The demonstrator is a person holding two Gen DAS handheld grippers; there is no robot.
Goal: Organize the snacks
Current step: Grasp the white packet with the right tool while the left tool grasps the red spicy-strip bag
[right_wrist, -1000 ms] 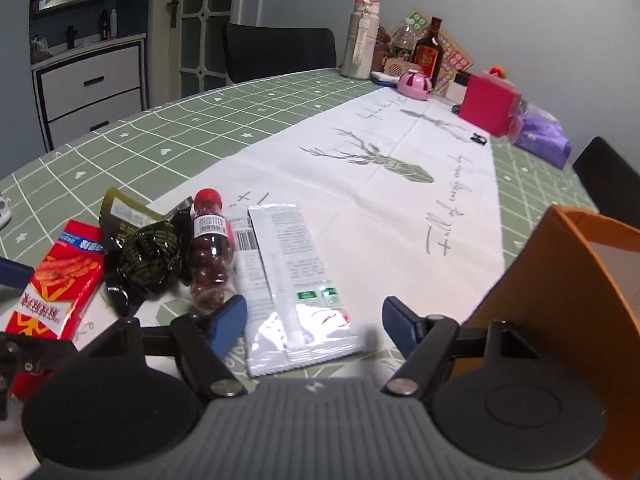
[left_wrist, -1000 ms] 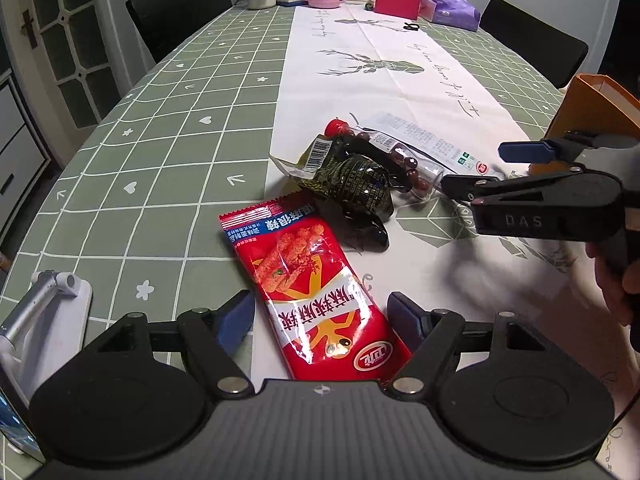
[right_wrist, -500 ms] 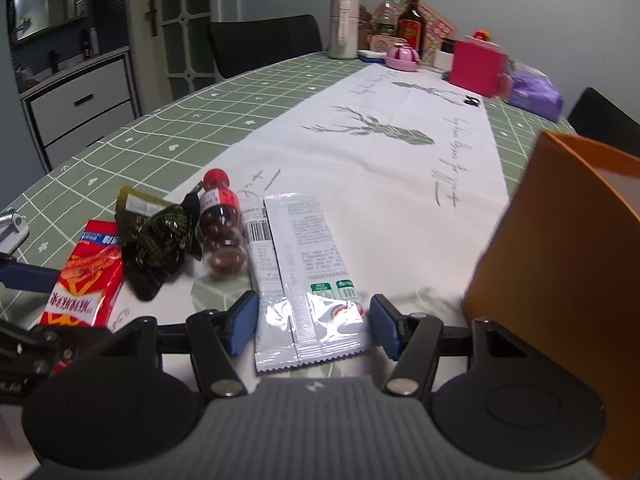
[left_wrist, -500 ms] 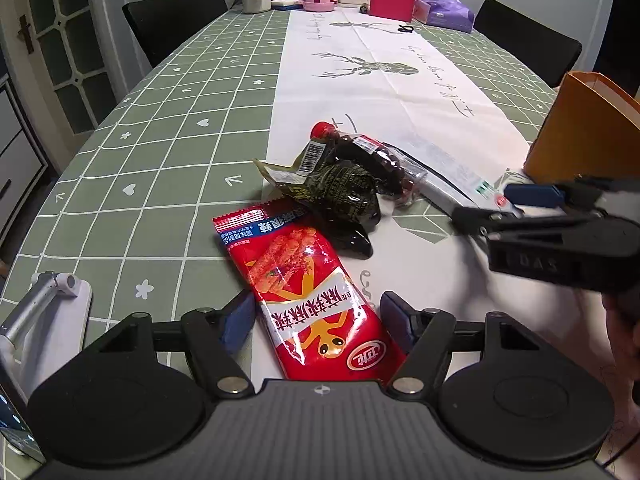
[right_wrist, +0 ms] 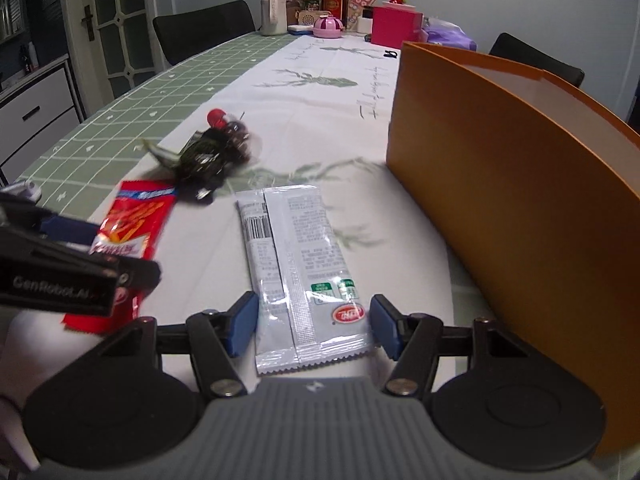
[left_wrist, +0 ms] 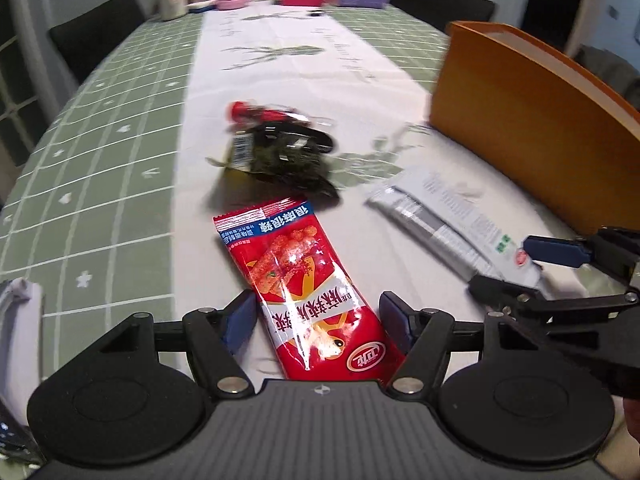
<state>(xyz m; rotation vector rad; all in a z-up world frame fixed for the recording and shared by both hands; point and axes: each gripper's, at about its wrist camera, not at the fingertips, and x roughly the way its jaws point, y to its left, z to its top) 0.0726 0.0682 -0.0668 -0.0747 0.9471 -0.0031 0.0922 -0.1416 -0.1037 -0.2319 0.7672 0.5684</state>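
A red snack packet (left_wrist: 308, 292) lies flat on the table between the open jaws of my left gripper (left_wrist: 318, 322); it also shows in the right wrist view (right_wrist: 132, 224). A silver snack packet (right_wrist: 298, 268) lies between the open jaws of my right gripper (right_wrist: 312, 326), and shows in the left wrist view (left_wrist: 444, 220). A dark green packet (left_wrist: 280, 156) and a small red-capped bottle (left_wrist: 256, 114) lie together farther up the table. An orange box (right_wrist: 512, 184) stands open-topped at the right.
The table has a green checked cloth (left_wrist: 100, 140) with a white runner (left_wrist: 288, 60). Bottles, a pink box (right_wrist: 396, 24) and a purple bag stand at the far end. Black chairs (right_wrist: 204, 32) stand around the table. A white object (left_wrist: 20, 320) lies at the left edge.
Both grippers have moved forward and lower, so each packet now lies between its gripper's jaws. The right gripper has come closer to the orange box. The packets have not moved.
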